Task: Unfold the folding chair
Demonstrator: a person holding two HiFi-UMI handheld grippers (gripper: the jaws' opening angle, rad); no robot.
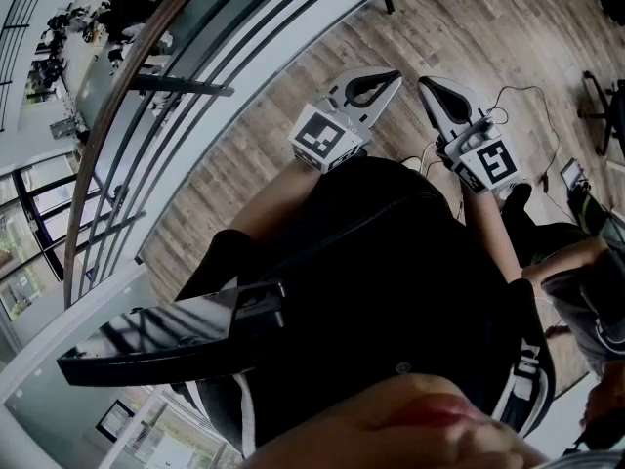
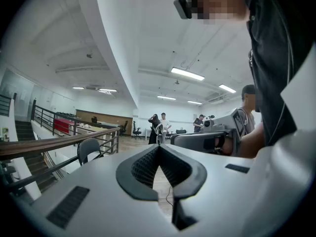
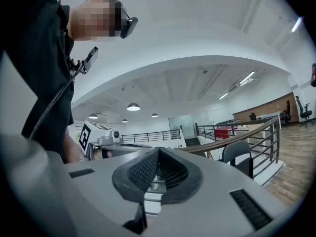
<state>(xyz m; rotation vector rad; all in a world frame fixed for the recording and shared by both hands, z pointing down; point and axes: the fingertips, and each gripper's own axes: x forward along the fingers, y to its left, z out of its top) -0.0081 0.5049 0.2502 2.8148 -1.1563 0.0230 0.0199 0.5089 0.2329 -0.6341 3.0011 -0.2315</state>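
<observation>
Wooden plank floor (image 1: 254,154), standing | left claw (image 2: 159,149) pressed closed, empty | right claw (image 3: 158,151) same | step: not begun, likely | next: reach dark curved-back chair (image 2: 89,149), claws must widen

No readable text, brand or number in any view. Only signs are black-and-white square code markers with no letters in them: one on the left cube (image 1: 325,137) of the left gripper (image 1: 395,74) at 12 o'clock in the head view, one on the right cube (image 1: 491,162) of the right gripper (image 1: 424,84) at 2 o'clock. Right gripper view shows the left cube's marker at 8 o'clock, same kind.
</observation>
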